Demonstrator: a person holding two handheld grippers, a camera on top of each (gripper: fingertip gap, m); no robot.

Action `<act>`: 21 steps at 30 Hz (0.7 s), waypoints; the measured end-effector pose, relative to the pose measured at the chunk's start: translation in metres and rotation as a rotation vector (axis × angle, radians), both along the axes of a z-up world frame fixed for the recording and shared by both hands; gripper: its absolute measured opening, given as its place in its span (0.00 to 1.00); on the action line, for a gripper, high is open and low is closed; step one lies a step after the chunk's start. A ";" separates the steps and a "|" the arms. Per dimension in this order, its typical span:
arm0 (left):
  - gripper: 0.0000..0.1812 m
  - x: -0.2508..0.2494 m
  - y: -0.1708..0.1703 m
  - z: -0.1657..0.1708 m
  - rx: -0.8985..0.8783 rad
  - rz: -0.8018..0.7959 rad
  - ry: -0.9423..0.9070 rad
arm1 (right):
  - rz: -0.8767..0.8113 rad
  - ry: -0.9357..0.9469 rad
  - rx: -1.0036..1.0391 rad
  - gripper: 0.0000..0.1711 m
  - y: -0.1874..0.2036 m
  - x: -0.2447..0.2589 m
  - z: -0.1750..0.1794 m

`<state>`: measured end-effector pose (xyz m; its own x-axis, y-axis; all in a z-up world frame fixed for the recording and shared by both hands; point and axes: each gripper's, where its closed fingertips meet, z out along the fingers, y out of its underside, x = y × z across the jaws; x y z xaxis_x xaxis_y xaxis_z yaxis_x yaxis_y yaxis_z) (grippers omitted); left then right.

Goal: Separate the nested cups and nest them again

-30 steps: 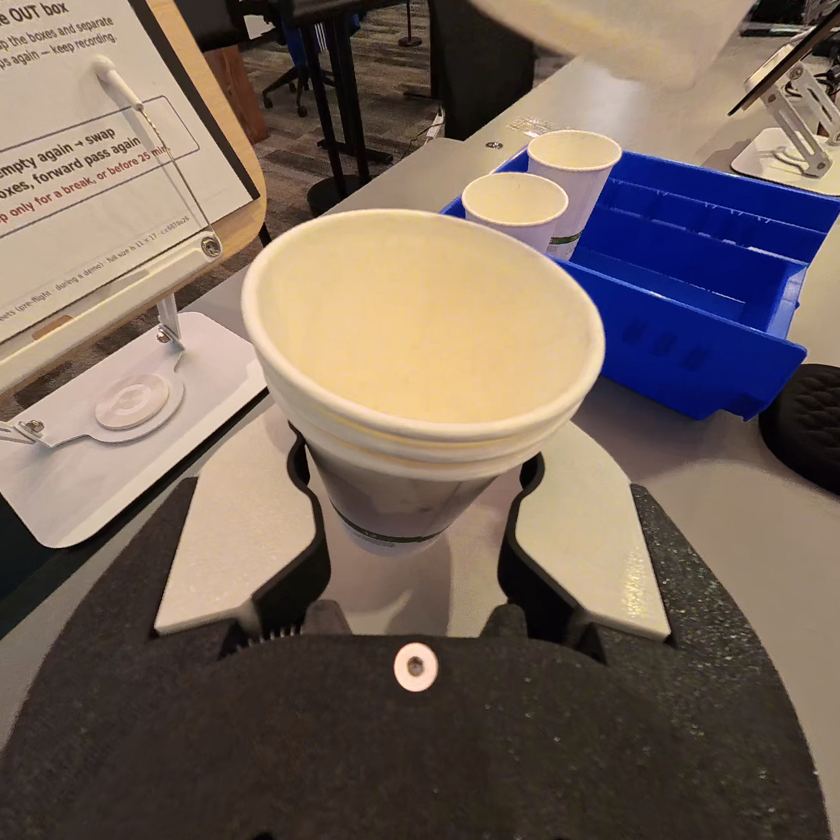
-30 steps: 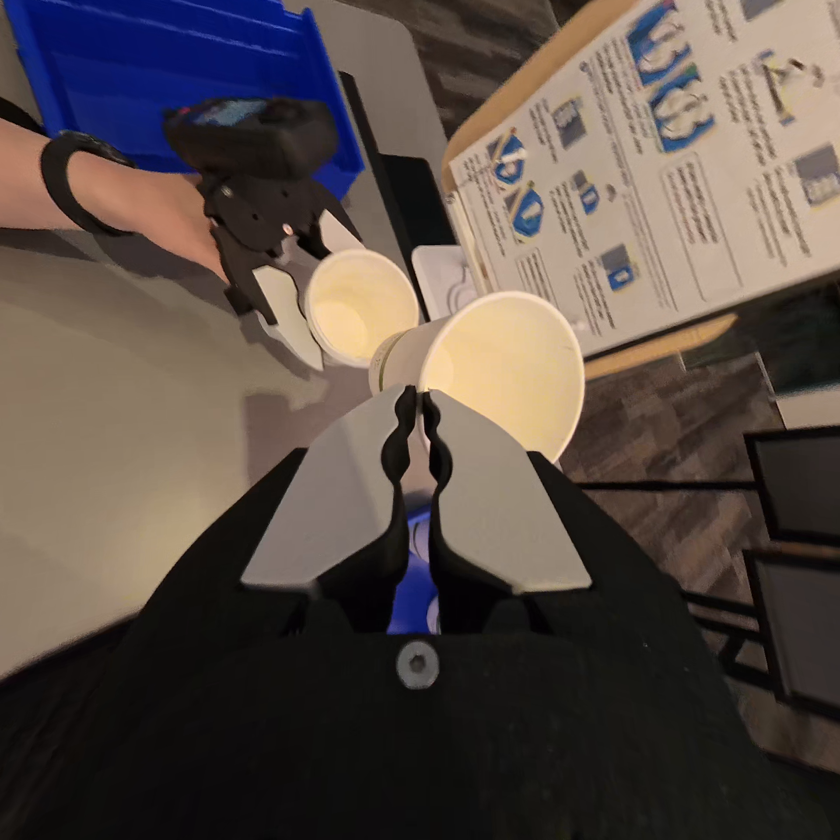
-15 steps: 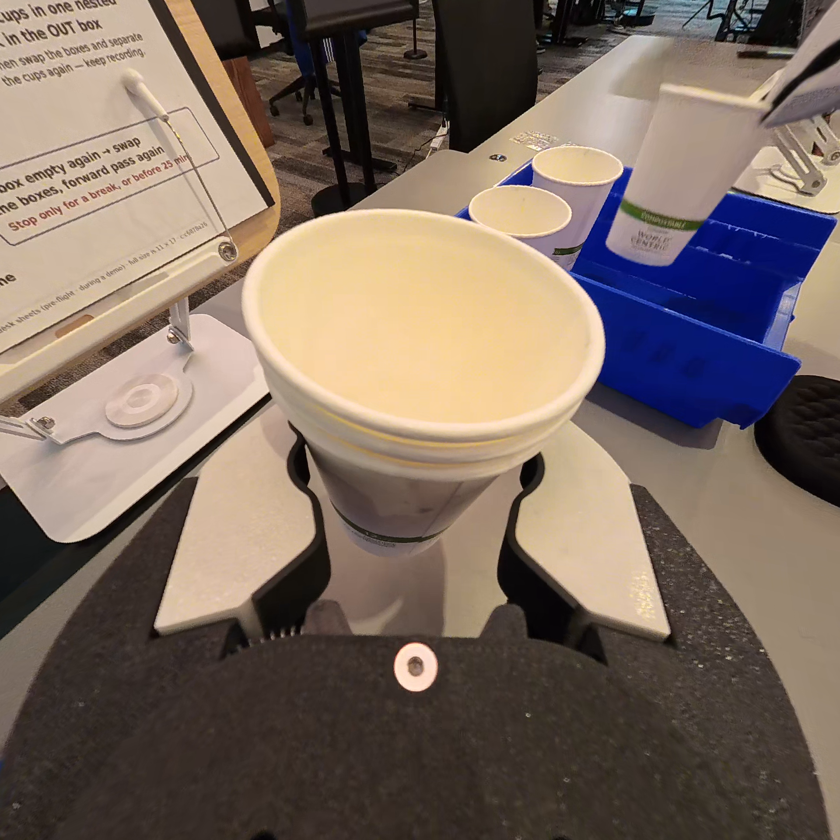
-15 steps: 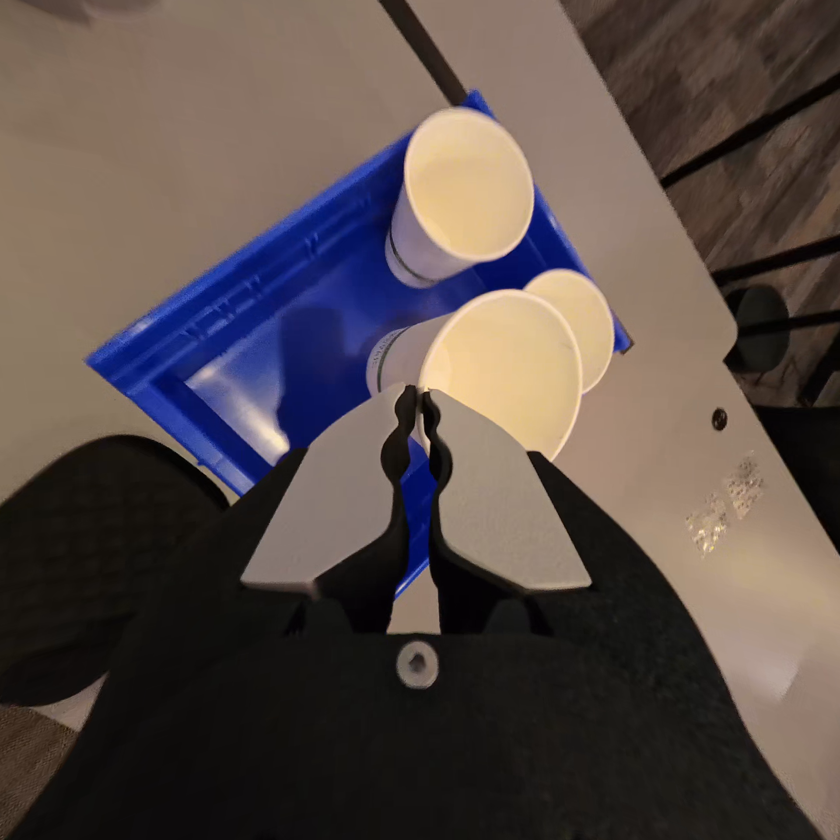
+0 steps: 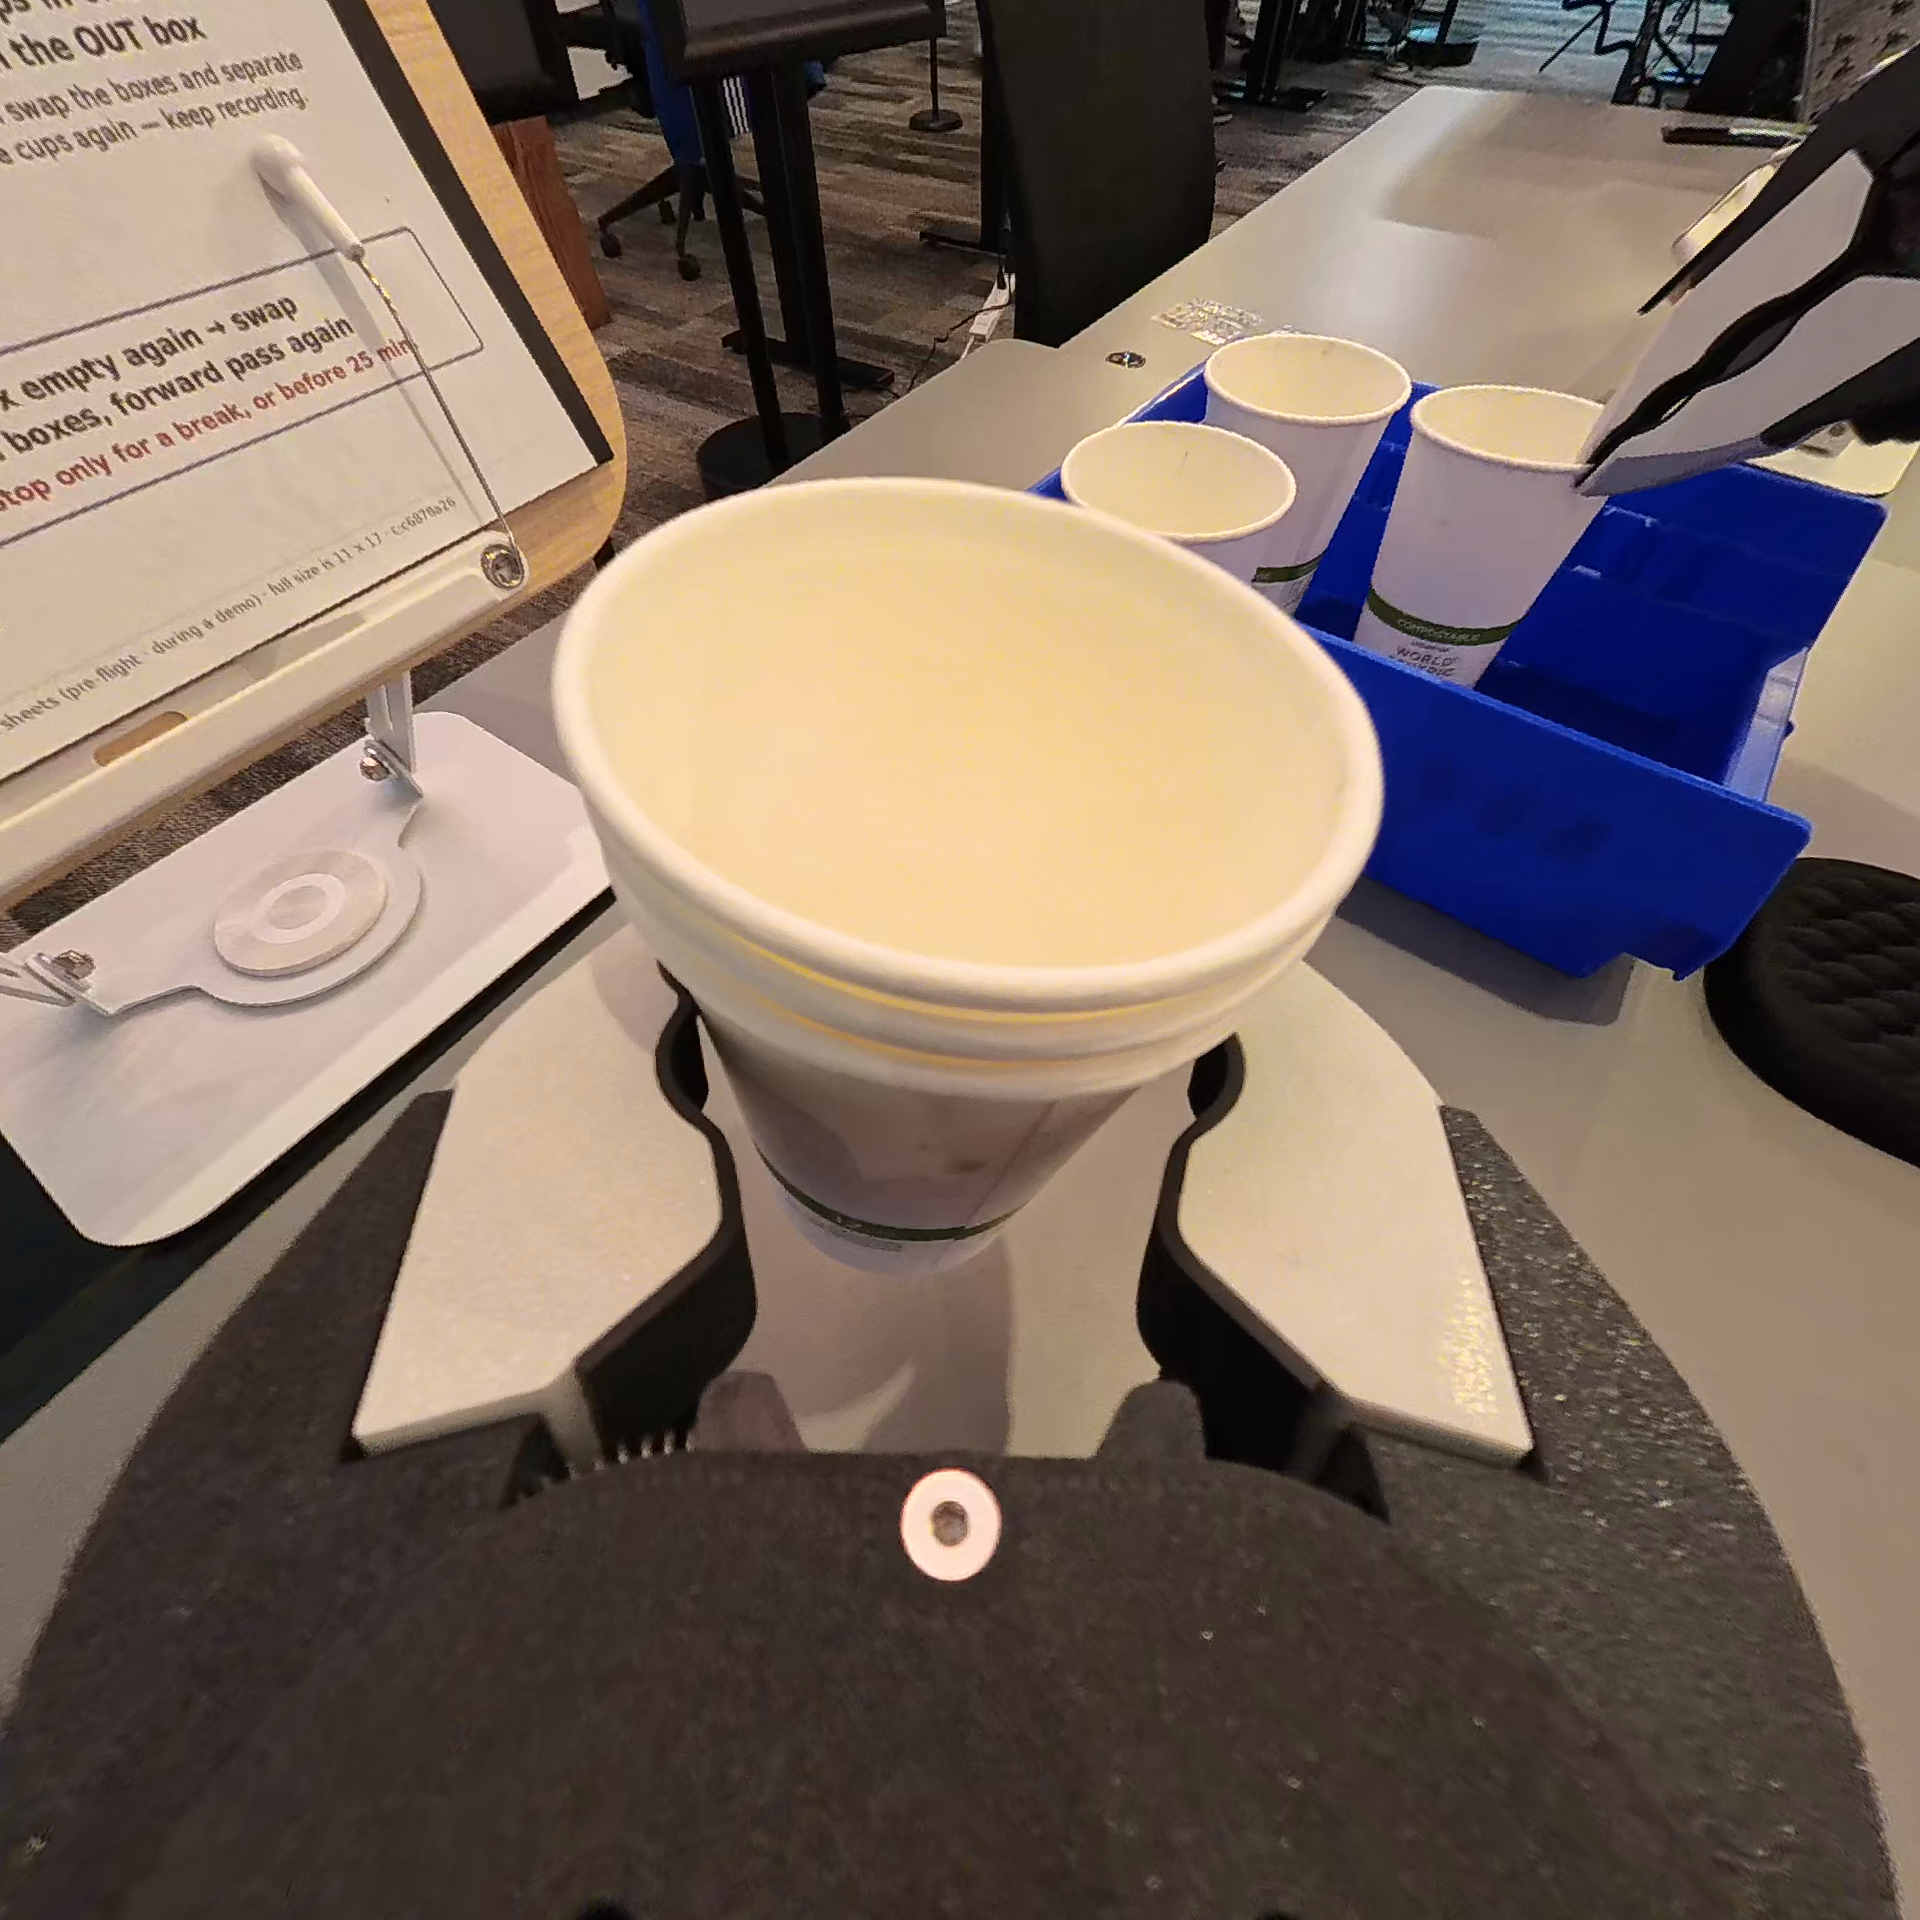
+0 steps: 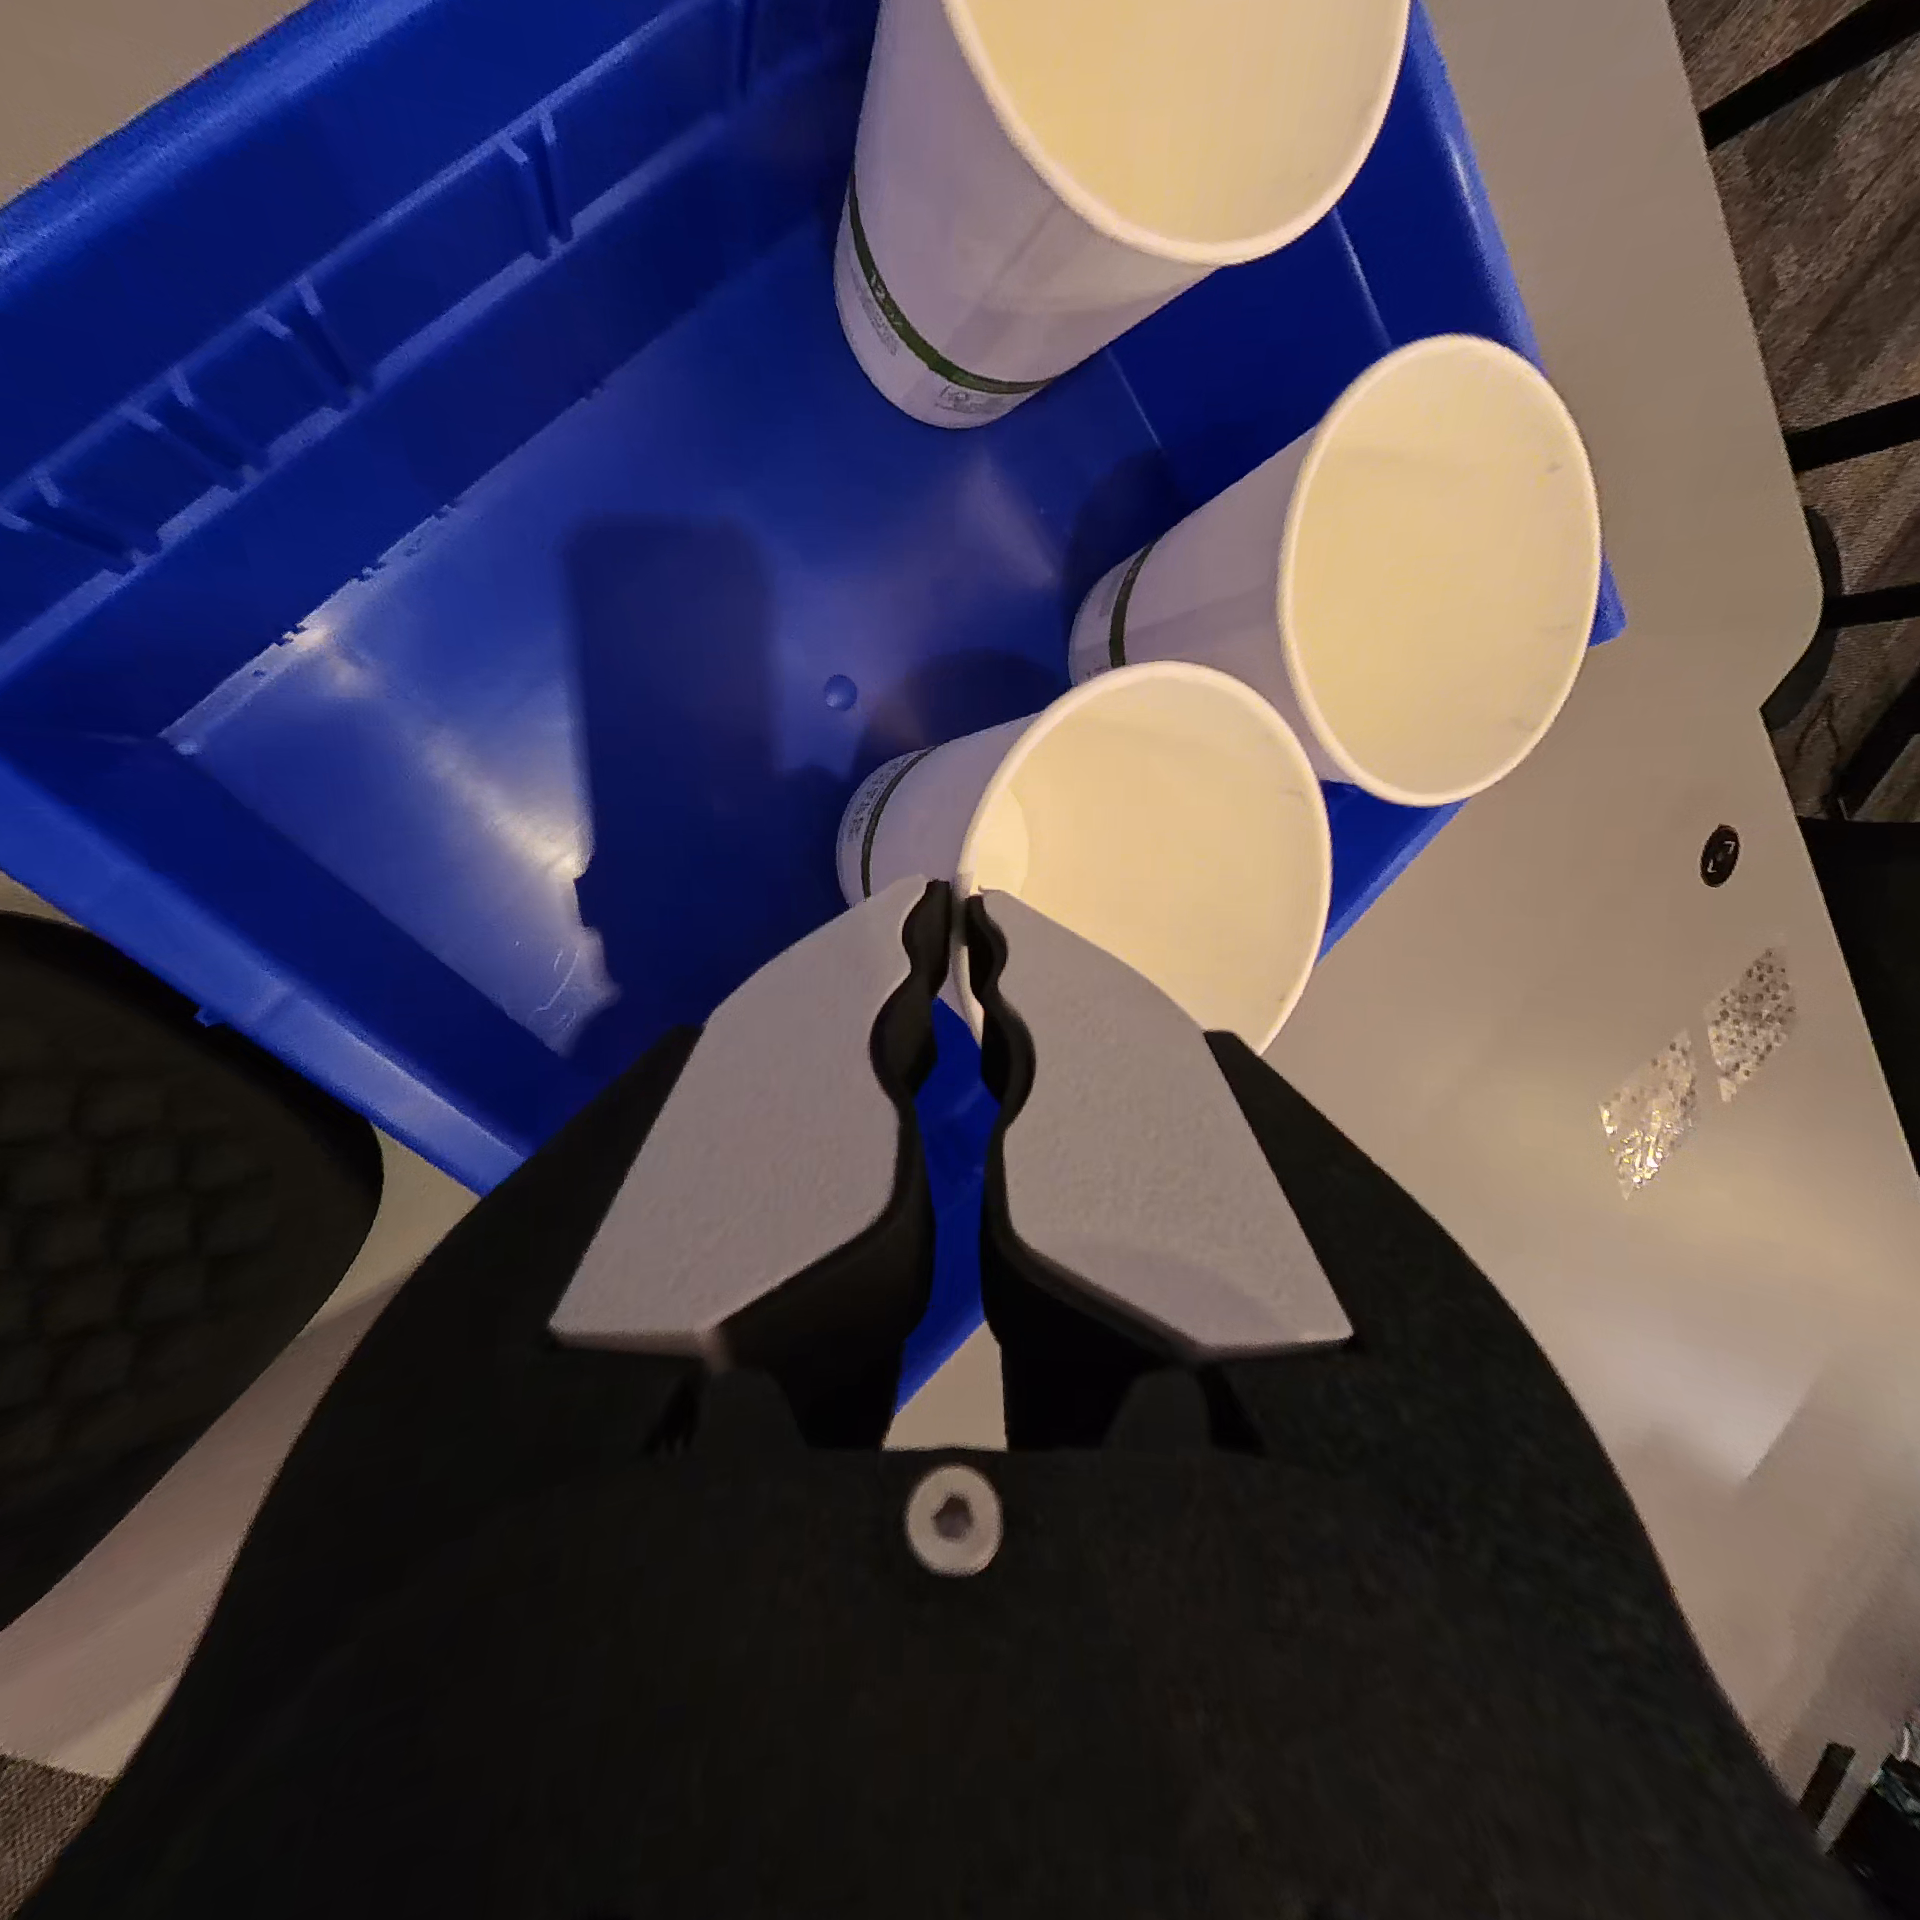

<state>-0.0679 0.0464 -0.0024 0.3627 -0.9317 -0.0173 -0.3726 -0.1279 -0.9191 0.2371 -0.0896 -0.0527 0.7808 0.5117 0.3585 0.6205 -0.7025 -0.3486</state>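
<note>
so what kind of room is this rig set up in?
Probably an open office or lab used for data collection: a grey desk carries a blue bin of paper cups and an instruction sheet on a stand, with office chairs and carpet tiles beyond.

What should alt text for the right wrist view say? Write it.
The right gripper, shut, pinches the rim of a white paper cup inside a blue plastic bin. Two more white paper cups stand in the bin beyond it.

Nested cups [image 5: 966, 790] are matt white paper with rolled rims; the bin [image 6: 436, 499] is glossy blue plastic; the left gripper [image 5: 951, 1174] has grainy black housing, smooth grey finger plates; the bench [image 6: 1558, 935] is smooth, matt grey.
</note>
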 end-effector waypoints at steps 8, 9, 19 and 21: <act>0.51 0.001 -0.001 -0.001 0.002 -0.003 0.005 | 0.018 -0.052 -0.023 0.02 0.001 0.000 -0.003; 0.51 0.001 -0.001 -0.001 0.002 -0.003 0.004 | 0.021 -0.058 -0.030 0.02 0.001 0.000 -0.004; 0.51 0.002 -0.005 0.001 0.004 -0.014 0.005 | -0.006 -0.082 -0.032 0.11 -0.001 0.004 0.003; 0.51 0.003 -0.006 0.001 0.002 -0.019 0.002 | 0.022 -0.087 0.004 0.11 0.002 -0.009 0.022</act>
